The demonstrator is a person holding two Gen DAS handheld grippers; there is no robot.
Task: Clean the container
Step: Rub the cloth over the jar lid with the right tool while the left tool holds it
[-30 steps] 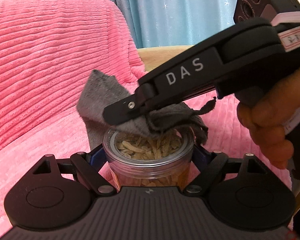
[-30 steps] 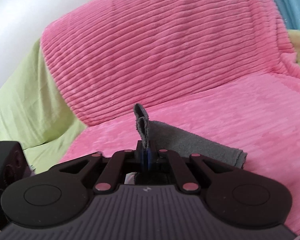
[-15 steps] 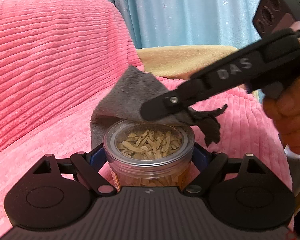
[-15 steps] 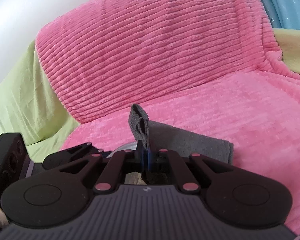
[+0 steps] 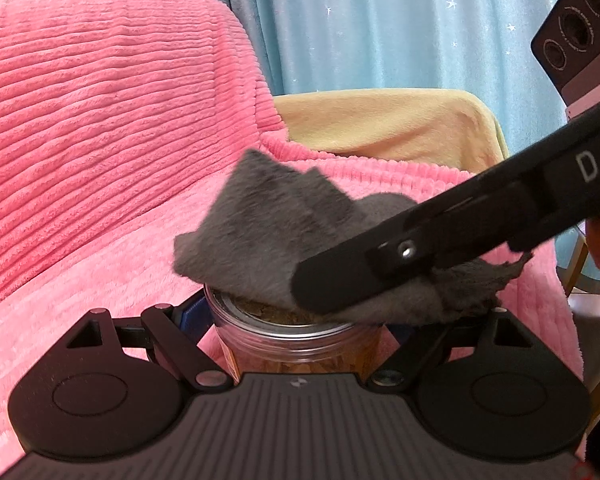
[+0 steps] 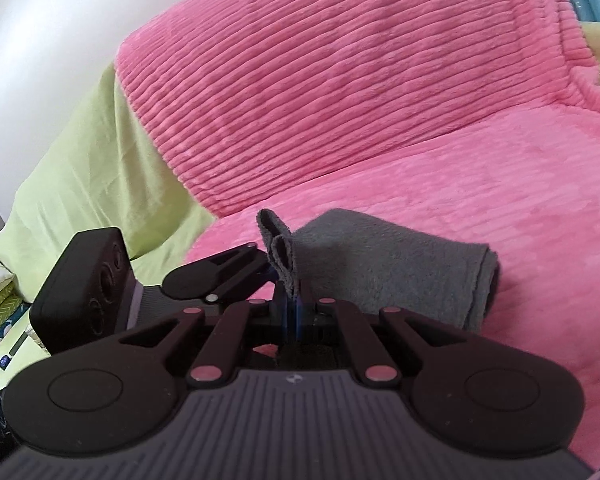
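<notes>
The left gripper (image 5: 300,320) is clamped on a clear round jar (image 5: 296,344), its fingers pressed against the jar's two sides. The jar stands upright at the near centre of the left wrist view, above a pink ribbed blanket (image 5: 100,128), and holds pale tan strips seen through its wall and under its see-through top.

The right gripper (image 6: 292,308) is closed tight on a fold of grey cloth (image 6: 400,272); in its own view the pinched edge sticks up between the blue fingertips (image 6: 286,314) and the rest of the cloth spreads away to the right, ending in a rolled edge. In the left wrist view this gripper reaches in from the right as a long black bar with the white letters "DA" on it, angled down to the left, and it presses the cloth flat onto the top of the jar. The cloth covers most of the jar's top; only a sliver of the rim on the left shows. A loose flap stands up behind the jar, and a ragged corner hangs off to the right.

Far behind are a blue curtain (image 5: 380,32) with small white stars and a yellow cover (image 5: 380,120). In the right wrist view a green sheet (image 6: 84,168) lies left of the blanket.
</notes>
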